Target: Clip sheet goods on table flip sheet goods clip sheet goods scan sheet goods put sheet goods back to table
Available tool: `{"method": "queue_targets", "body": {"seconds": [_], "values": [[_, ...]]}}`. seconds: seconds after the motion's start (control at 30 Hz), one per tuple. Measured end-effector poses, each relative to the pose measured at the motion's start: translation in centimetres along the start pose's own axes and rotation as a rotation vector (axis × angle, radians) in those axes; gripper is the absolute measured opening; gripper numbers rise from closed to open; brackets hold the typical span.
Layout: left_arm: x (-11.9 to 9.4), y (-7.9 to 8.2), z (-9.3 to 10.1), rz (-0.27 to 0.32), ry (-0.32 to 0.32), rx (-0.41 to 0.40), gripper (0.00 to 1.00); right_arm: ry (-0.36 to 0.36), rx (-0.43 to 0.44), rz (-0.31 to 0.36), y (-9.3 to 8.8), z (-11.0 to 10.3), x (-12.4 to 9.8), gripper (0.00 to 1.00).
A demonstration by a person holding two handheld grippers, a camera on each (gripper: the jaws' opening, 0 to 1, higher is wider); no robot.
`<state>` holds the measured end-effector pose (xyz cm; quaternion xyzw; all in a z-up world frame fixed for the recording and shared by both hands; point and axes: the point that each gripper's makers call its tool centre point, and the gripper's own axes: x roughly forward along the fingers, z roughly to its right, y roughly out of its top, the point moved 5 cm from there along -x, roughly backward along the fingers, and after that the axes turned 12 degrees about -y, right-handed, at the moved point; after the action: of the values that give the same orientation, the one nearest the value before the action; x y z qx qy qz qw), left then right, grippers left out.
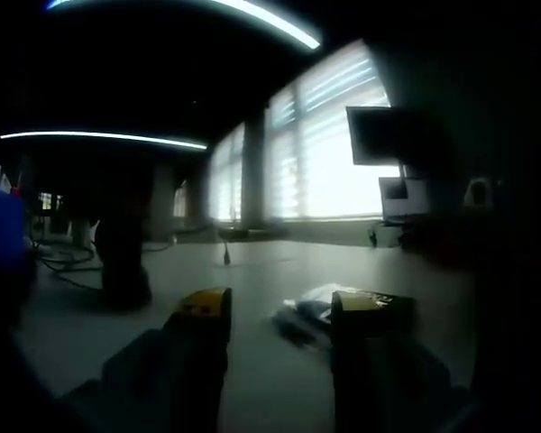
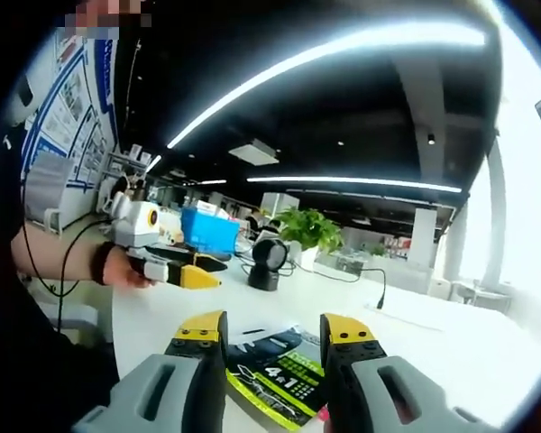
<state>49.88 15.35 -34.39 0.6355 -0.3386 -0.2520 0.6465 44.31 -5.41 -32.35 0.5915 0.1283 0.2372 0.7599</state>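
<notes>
Left gripper [image 1: 279, 316]: low over the white table [image 1: 252, 379], aimed across it at the bright windows [image 1: 316, 162]. Jaws apart, nothing between them.

Left gripper from the right gripper view [image 2: 185, 272]: at 9 o'clock, held level just above the table edge in a person's hand [image 2: 126, 268], a dark band on the wrist; yellow tips point toward 3 o'clock.

Right gripper [image 2: 272, 338]: raised a little above the table [image 2: 415, 334], tilted down at it. Jaws spread, gripping nothing.

Sheet goods [image 2: 284, 370]: flat packet, dark with green and yellow print and "4 1" lettering, lying on the table at 6 o'clock between the right jaws, apart from both. In the left gripper view a pale and dark packet [image 1: 311, 311] lies at 5 o'clock, just beyond the right-hand jaw tip; dim, print unreadable.

Scanner [image 2: 269, 262]: black, round-headed, standing on the table at 10 o'clock from the right jaws, beyond the packet.

Other: blue bin [image 2: 209, 231] and green plant [image 2: 308, 227] past the scanner; a cable [image 2: 374, 280] trails across the table at 1 o'clock.

Left gripper view surroundings: dark upright shape [image 1: 122, 262] at 9 o'clock, too dim to identify; monitor [image 1: 383, 135] at 1 o'clock.
</notes>
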Motion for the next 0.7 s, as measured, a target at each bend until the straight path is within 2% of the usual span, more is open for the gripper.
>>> {"method": "queue_targets", "body": {"seconds": [0.17, 0.7], "values": [[0.0, 0.0, 0.0, -0.002, 0.001, 0.001, 0.37, 0.034, -0.075, -0.028, -0.8, -1.5, 0.4, 0.37], [0.0, -0.1, 0.1, -0.007, -0.006, 0.006, 0.37, 0.098, -0.194, -0.093, -3.1, -3.8, 1.5, 0.37]]}}
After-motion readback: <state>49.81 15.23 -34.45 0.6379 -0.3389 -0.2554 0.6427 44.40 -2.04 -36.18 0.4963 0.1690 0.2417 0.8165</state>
